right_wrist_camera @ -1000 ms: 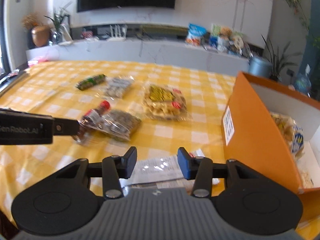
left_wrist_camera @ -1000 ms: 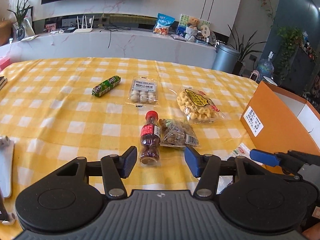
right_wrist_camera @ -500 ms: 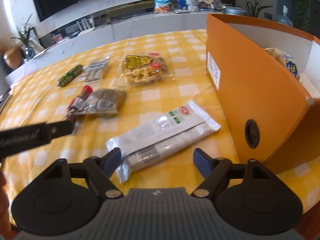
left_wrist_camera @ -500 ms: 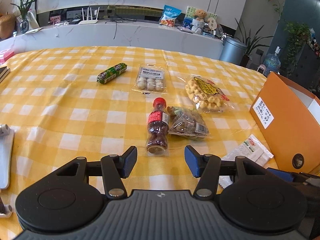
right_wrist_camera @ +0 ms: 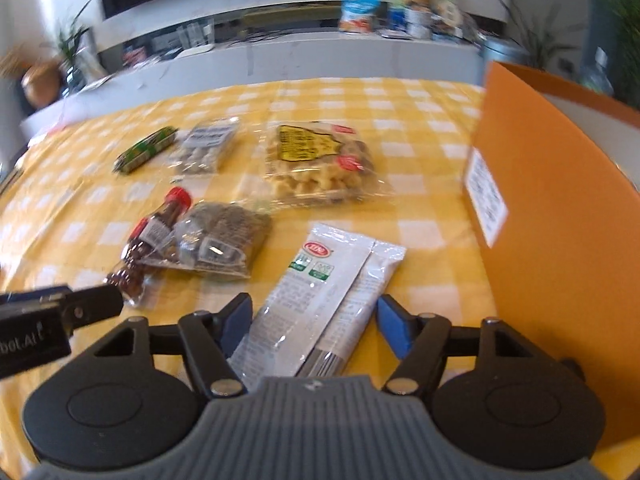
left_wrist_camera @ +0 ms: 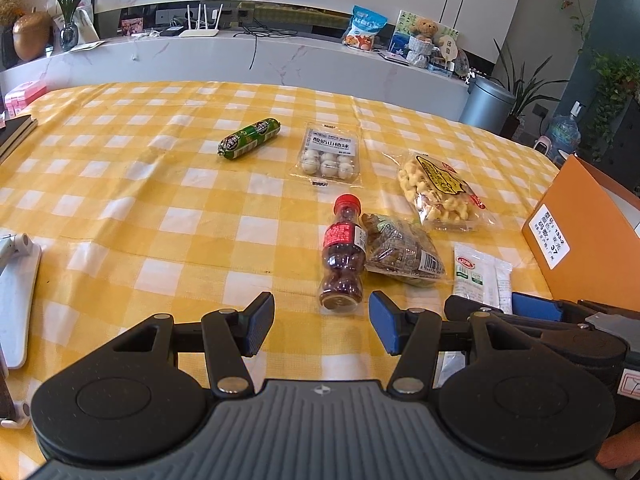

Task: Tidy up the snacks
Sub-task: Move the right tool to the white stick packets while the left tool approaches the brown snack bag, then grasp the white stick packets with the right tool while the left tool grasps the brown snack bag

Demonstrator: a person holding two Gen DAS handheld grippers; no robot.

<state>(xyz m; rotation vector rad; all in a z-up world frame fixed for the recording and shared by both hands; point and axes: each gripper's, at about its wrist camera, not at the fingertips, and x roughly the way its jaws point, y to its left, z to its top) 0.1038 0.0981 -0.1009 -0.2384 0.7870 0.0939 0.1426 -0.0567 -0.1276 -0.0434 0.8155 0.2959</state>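
Fingers of the right gripper point(right_wrist_camera: 314, 322) straddle the near end of the white sachet pack point(right_wrist_camera: 320, 300), one blue pad on each side with a sliver of cloth showing between pad and wrapper, so nothing is clamped yet; the jaws have just been closing in from a wider spread, with the pack between them. It lies lengthwise along the fingers, which suits a pinch across its narrow width. Just to the right of the fingers stands the orange box point(right_wrist_camera: 560, 240), probably where the snacks are meant to go, so the pack has a short way to travel. Fingers of the left gripper point(left_wrist_camera: 322, 326) stand about half apart and hold nothing; the small cola-style bottle of brown candies point(left_wrist_camera: 343, 254) lies just ahead of the gap, cap pointing away, with a brown snack bag point(left_wrist_camera: 404, 252) touching it on the right. Farther beyond the fingers lie a yellow puffed-snack bag point(left_wrist_camera: 440, 192), a pack of white balls point(left_wrist_camera: 330, 156) and a green sausage stick point(left_wrist_camera: 249, 143) on the yellow checked tablecloth point(left_wrist_camera: 140, 200).
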